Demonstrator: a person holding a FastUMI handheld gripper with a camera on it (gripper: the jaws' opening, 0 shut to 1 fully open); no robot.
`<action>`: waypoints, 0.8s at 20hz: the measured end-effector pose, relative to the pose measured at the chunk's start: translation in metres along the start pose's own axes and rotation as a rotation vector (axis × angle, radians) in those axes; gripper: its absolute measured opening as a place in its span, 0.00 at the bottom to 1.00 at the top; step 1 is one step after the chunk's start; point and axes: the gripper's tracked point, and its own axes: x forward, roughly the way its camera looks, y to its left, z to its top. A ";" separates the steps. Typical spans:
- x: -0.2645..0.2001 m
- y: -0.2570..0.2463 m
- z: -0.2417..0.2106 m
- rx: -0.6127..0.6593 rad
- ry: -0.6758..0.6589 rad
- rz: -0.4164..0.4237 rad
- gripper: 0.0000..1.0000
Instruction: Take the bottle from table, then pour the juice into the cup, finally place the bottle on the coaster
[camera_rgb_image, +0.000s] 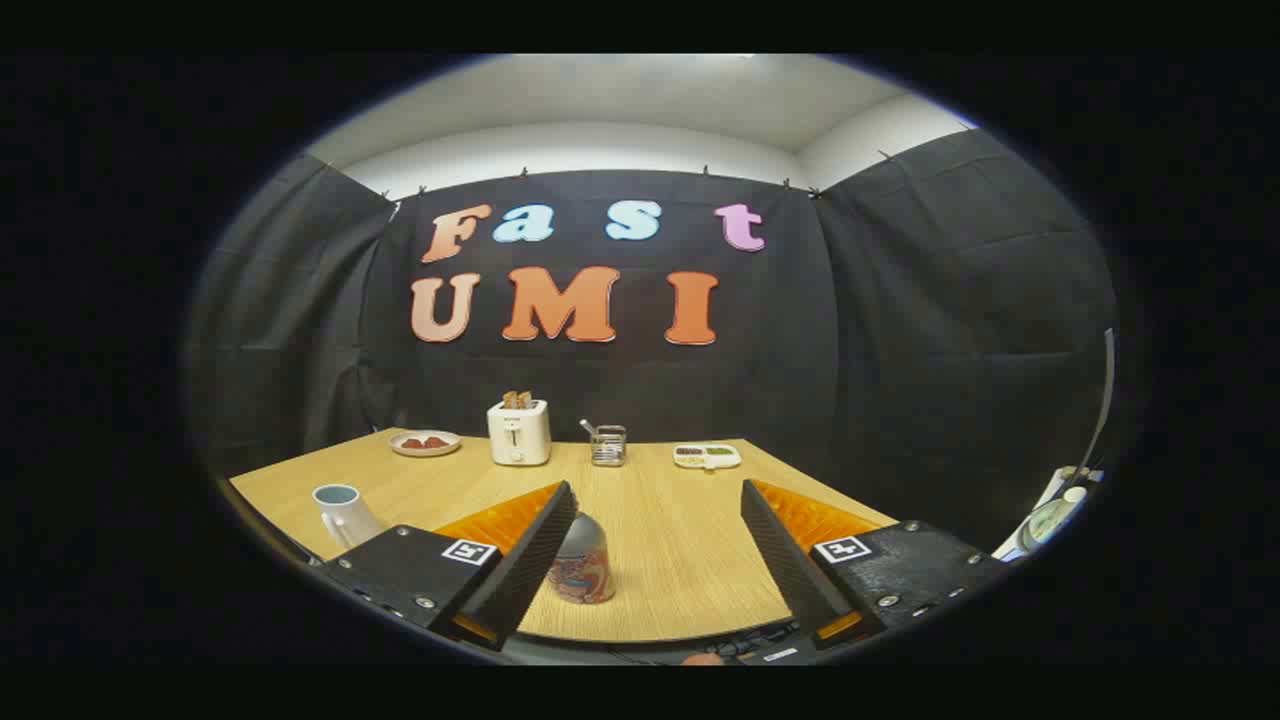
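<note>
A small bottle (583, 562) with a grey cap and a colourful label stands upright on the wooden table (680, 540), close against the inner side of my left finger. My gripper (660, 560) is open, its two fingers spread wide, and neither presses on the bottle. A white cup (341, 513) with a handle and a bluish inside stands on the table to the left, beyond the left finger. I cannot make out a coaster.
Along the table's far edge stand a plate (425, 443) with red pieces, a white toaster (519, 432) with bread in it, a metal holder (607, 445) and a small white tray (707, 456). Off the table's right side sits some white equipment (1055, 515).
</note>
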 end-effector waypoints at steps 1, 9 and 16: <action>0.000 0.001 -0.001 0.001 0.003 0.003 0.99; 0.001 0.012 -0.007 0.001 0.016 0.029 0.99; 0.002 0.018 -0.009 -0.008 0.015 0.039 0.99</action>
